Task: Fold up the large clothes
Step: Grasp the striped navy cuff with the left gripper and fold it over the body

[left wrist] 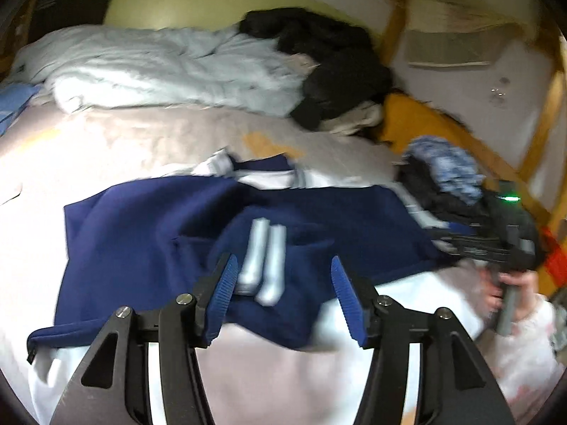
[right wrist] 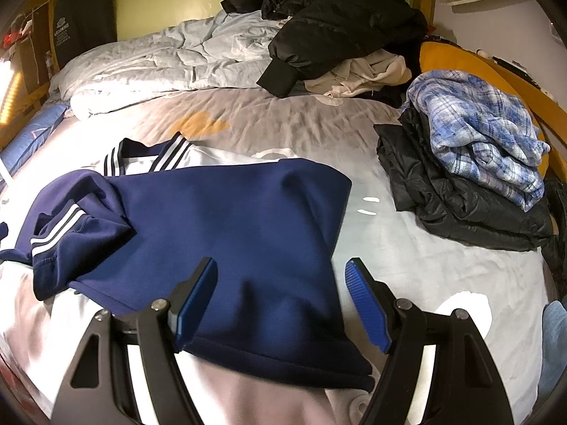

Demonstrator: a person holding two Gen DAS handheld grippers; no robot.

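Left wrist view: navy jersey (left wrist: 149, 226) lies part-folded on bed (left wrist: 106, 141), near centre; left gripper (left wrist: 281, 279) spread above striped sleeve, right gripper (right wrist: 281, 290) spread over near hem, nothing pinched; fabric soft, light, floppy — grip at hem corners.

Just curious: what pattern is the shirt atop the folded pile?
Blue-and-white plaid shirt, clearest in the right wrist view.

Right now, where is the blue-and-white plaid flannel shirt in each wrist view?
Left wrist: blue-and-white plaid flannel shirt at right, blurred, above the right gripper.
Right wrist: upper right, atop a folded black quilted jacket.
Shared landmark: navy sweatshirt with white stripes.
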